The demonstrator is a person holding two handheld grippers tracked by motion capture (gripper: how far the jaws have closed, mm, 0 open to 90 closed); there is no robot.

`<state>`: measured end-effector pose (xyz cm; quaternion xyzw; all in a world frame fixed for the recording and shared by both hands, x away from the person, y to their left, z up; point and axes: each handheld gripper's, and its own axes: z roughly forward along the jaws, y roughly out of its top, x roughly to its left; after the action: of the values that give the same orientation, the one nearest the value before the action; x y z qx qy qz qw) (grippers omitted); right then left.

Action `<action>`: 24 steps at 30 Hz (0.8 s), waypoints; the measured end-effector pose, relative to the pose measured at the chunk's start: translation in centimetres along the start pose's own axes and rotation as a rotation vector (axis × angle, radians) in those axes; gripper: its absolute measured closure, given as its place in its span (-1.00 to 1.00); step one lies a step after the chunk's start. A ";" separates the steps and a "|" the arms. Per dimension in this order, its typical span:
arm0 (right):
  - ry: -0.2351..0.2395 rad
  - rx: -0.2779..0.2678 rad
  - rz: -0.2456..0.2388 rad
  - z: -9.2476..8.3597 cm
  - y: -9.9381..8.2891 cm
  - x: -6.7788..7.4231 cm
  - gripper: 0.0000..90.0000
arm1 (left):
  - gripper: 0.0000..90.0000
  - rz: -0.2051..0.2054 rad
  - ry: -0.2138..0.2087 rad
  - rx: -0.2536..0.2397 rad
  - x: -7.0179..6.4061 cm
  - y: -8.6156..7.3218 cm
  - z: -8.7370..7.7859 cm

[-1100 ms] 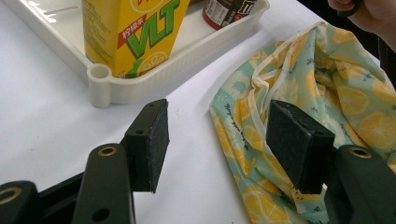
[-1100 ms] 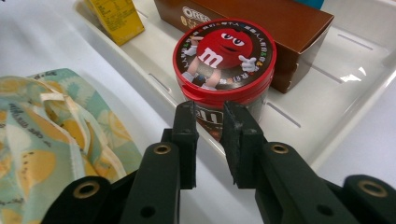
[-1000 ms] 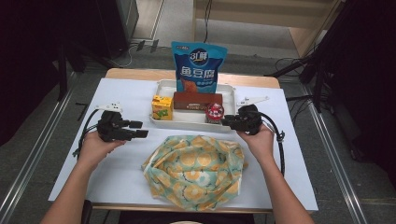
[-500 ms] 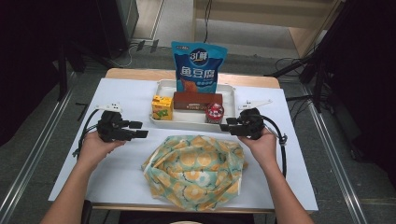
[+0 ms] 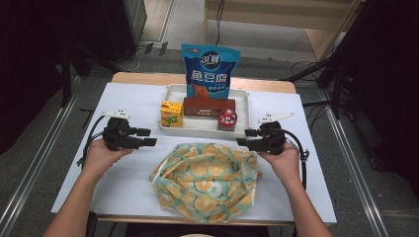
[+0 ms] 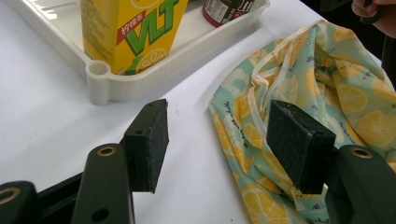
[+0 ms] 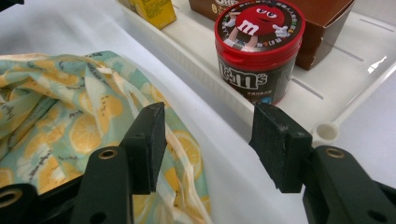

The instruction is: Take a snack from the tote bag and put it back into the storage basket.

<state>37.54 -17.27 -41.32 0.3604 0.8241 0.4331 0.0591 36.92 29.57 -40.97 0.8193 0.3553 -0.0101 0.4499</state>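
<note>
White tabletop [image 5: 128, 177] is seen mid-frame in the high view, with dark floor, cables and a wooden shelf unit along the upper edge. At upper centre of the table a white tray [image 5: 173, 129] is placed; in it a yellow juice carton [image 5: 171, 113] stands at the left, a brown box [image 5: 209, 106] at the middle, a red-lidded candy jar [image 5: 228, 119] at the right, and a blue snack bag [image 5: 210, 73] stands upright at the tray's far side. Below the tray, lower centre, a crumpled lemon-print cloth bag [image 5: 207, 177] is spread flat on the table.

Left gripper [image 5: 147, 138] is held at left of centre in the high view, jaws pointed toward frame right and spread apart, nothing between them. In the left gripper view the gripper [image 6: 217, 140] is seen with the cloth bag's [image 6: 327, 84] edge lying under and behind the right-hand jaw; whether touching cannot be told. The carton [image 6: 126, 28] and tray corner [image 6: 100, 86] are seen at upper left of that view, apart from the jaws.

Right gripper [image 5: 244, 137] is held at right of centre, jaws pointed toward frame left and spread apart, empty. Its tips are just beside the bag's upper right edge and near the tray's lower right corner. In the right gripper view the gripper [image 7: 208, 144] is seen with the bag [image 7: 60, 107] behind the left-hand jaw at lower left, and the tray wall [image 7: 210, 88] running between the jaws. The candy jar [image 7: 259, 51] is seen upright in the tray at upper centre, beyond the jaw tips, with the brown box [image 7: 327, 23] behind it.
</note>
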 end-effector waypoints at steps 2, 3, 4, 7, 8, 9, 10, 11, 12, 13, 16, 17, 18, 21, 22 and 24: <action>-0.002 -0.005 -0.003 -0.3 -0.3 0.0 0.00 | -0.13 -0.002 0.000 -0.001 0.0 0.0 0.0; -0.003 -0.006 -0.001 -0.5 -0.4 0.1 0.00 | -0.13 -0.003 0.000 -0.002 0.0 0.0 0.0; -0.006 -0.009 -0.002 -0.6 -0.5 0.1 0.00 | -0.13 -0.002 0.000 -0.001 0.0 0.0 0.0; -0.008 -0.011 0.002 -1.1 -1.0 0.1 0.00 | -0.13 0.000 -0.001 0.000 0.0 0.0 0.0; -0.008 -0.012 0.002 -1.3 -1.1 0.2 -0.01 | -0.13 0.000 -0.001 0.001 0.0 0.0 0.0; -0.011 -0.013 0.001 -1.4 -1.2 0.2 -0.01 | -0.13 0.000 0.000 0.001 0.0 0.0 0.0; -0.013 -0.017 -0.002 -1.6 -1.4 0.2 -0.01 | -0.13 -0.001 -0.001 0.001 0.0 0.0 0.0; -0.013 -0.021 -0.005 -1.7 -1.5 0.3 -0.02 | -0.13 -0.002 0.000 0.003 0.0 0.0 0.0; -0.014 -0.020 -0.006 -1.8 -1.6 0.3 -0.02 | -0.13 -0.001 0.001 0.004 0.0 0.0 0.0; -0.019 -0.020 -0.006 -1.9 -1.7 0.3 -0.03 | -0.13 -0.001 0.000 0.005 0.0 0.0 0.0; -0.024 -0.029 -0.004 -2.3 -2.1 0.2 -0.06 | -0.13 -0.001 0.001 0.004 0.0 0.0 0.1; -0.022 -0.033 0.001 -2.4 -2.2 0.1 -0.08 | -0.13 -0.001 0.001 0.005 0.0 0.0 0.0; -0.020 -0.037 0.002 -2.5 -2.4 0.0 -0.09 | -0.13 -0.002 0.000 0.005 0.0 0.0 0.1; -0.012 -0.038 0.030 -2.5 -2.7 -0.5 -0.11 | -0.13 -0.001 -0.001 0.008 0.1 0.0 0.1; -0.008 -0.041 0.041 -2.4 -2.7 -0.7 -0.10 | -0.13 -0.003 -0.001 0.008 0.0 0.0 0.2; -0.001 -0.039 0.062 -2.3 -2.9 -1.2 -0.08 | -0.13 -0.002 0.001 0.008 0.0 -0.1 0.2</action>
<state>35.86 -20.63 -42.31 0.3846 0.8040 0.4504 0.0530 36.98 29.46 -41.14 0.8207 0.3565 -0.0117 0.4463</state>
